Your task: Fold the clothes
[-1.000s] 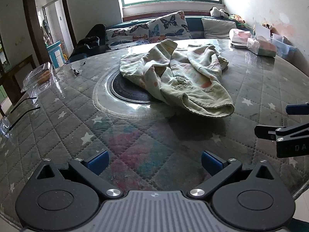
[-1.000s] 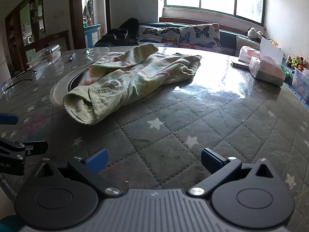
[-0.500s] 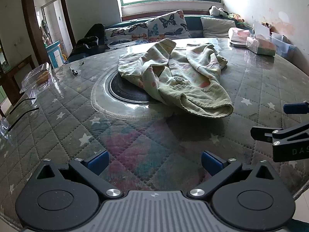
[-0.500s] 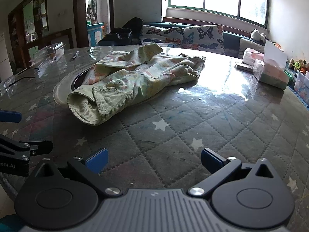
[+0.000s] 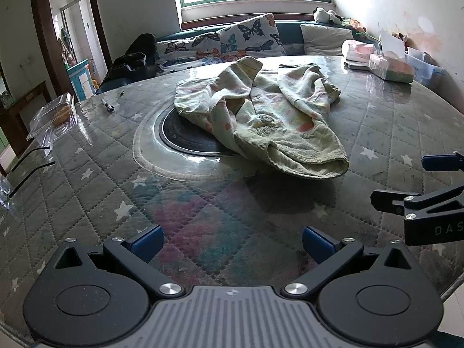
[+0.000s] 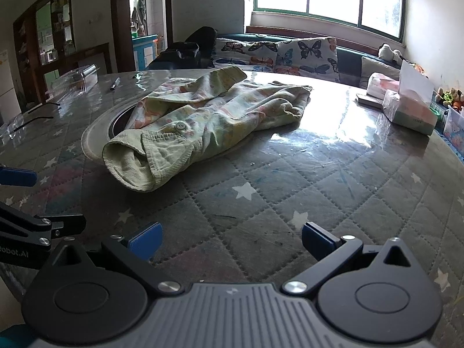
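A crumpled pale green garment with a floral print [image 5: 261, 116] lies in a heap on the round table, partly over the dark centre disc [image 5: 185, 136]. It also shows in the right wrist view [image 6: 203, 121], with its ribbed cuff nearest me. My left gripper [image 5: 232, 243] is open and empty, low over the table short of the garment. My right gripper [image 6: 232, 240] is open and empty, to the right of the left one. The right gripper's fingers [image 5: 440, 163] show at the right edge of the left wrist view.
The round table [image 5: 87, 191] has a quilted star-print cover under glass. A clear plastic box [image 5: 55, 113] and a pen [image 5: 108, 105] lie at the left. Tissue packs [image 6: 409, 110] sit at the right. A sofa with butterfly cushions [image 5: 232, 40] stands behind.
Both grippers have moved slightly forward toward the garment. Both stay open. The garment has not moved.
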Action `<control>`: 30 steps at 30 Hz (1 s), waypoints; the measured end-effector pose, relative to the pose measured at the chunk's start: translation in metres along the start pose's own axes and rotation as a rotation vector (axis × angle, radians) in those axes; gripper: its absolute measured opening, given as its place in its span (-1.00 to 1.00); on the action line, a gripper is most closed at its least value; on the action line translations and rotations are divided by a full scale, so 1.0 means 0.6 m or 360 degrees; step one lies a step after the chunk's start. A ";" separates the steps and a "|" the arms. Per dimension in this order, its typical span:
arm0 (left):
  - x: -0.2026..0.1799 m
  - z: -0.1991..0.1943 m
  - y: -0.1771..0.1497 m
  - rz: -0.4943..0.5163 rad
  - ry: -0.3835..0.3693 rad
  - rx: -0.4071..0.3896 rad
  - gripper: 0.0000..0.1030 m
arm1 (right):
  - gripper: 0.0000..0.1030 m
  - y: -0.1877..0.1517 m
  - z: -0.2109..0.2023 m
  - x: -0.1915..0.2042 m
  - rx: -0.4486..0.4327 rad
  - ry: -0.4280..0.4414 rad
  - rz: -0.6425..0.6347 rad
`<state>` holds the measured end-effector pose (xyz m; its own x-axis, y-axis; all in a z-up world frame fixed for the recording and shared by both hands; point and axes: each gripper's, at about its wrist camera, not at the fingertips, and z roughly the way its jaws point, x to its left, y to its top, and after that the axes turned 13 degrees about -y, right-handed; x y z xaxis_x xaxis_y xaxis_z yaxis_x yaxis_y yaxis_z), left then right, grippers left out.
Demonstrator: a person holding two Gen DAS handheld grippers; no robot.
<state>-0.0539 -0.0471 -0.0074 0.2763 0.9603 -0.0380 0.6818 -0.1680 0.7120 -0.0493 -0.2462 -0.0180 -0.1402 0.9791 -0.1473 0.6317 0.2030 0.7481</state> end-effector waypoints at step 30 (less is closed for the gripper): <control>0.038 0.011 0.040 -0.0049 0.0038 -0.0020 1.00 | 1.00 0.027 0.030 0.008 0.0021 0.0026 -0.0045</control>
<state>-0.0266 -0.0308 0.0043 0.2392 0.9700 -0.0433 0.6812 -0.1359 0.7193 -0.0258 -0.2379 -0.0180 -0.1706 0.9727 -0.1575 0.6371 0.2308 0.7354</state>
